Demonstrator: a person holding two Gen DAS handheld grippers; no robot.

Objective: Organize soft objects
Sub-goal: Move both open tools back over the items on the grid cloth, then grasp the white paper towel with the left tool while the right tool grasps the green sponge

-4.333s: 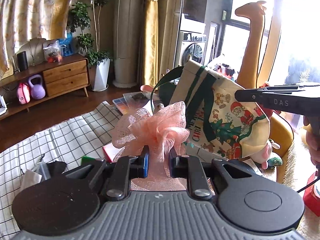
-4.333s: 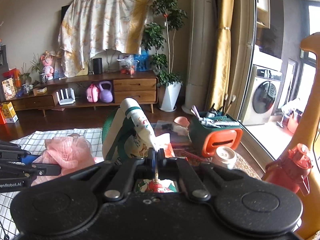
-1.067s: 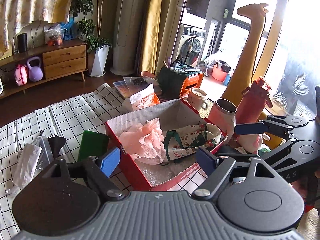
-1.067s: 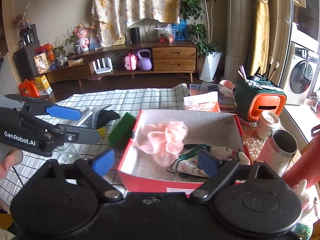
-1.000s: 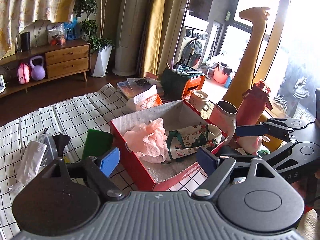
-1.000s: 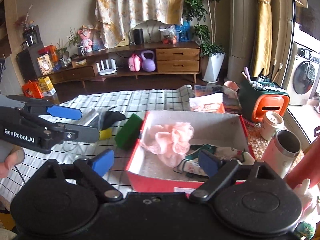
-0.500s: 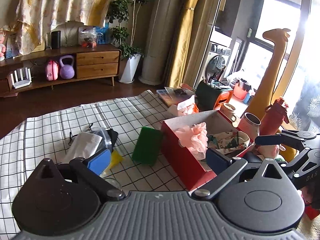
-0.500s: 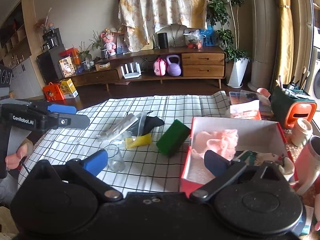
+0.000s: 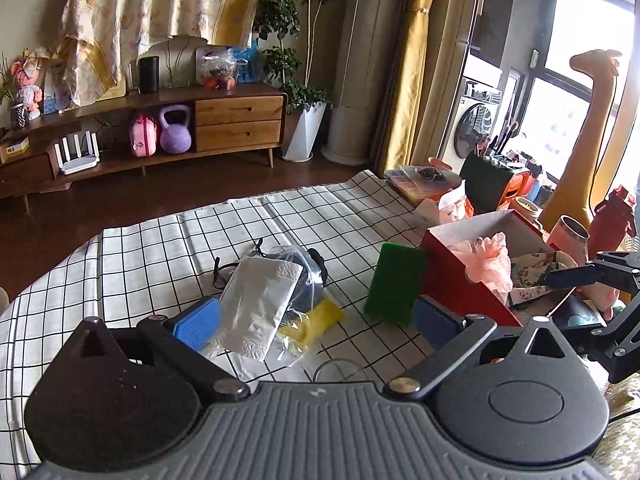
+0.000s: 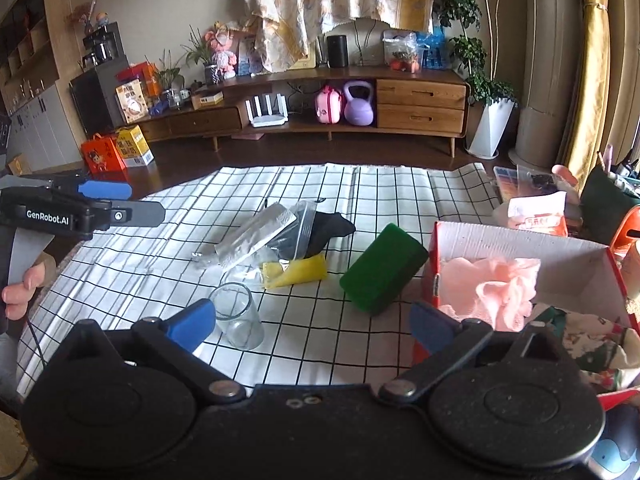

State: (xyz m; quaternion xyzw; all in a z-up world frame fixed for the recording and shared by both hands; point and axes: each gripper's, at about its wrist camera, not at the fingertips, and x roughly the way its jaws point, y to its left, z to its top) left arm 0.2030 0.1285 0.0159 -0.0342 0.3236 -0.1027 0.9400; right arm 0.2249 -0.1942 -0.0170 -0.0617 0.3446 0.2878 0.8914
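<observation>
A red box (image 9: pixel 452 276) (image 10: pixel 516 242) on the checked cloth holds a pink mesh puff (image 9: pixel 490 258) (image 10: pixel 494 286) and a Christmas-print cloth bag (image 9: pixel 534 272) (image 10: pixel 592 344). A green sponge (image 9: pixel 396 284) (image 10: pixel 382 274) leans against the box's left wall. Left of it lie a yellow cloth (image 9: pixel 314 318) (image 10: pixel 294 274), a black cloth (image 10: pixel 328 230) and a clear bag with white tissue (image 9: pixel 260 300) (image 10: pixel 256 236). My left gripper (image 9: pixel 316 320) is open and empty above the pile. My right gripper (image 10: pixel 312 322) is open and empty, near the table's front.
A clear glass (image 10: pixel 238 314) stands in front of the pile. Right of the box are a steel mug (image 9: pixel 568 234), a red bottle (image 9: pixel 614 214), an orange-green caddy (image 9: pixel 494 182) and a snack packet (image 10: pixel 536 212). The checked cloth (image 10: pixel 140 272) ends at the table's rounded edge.
Both grippers let go of the puff and the bag into the box, opened, and drew back to the left. The pile of cloths and the glass came into view.
</observation>
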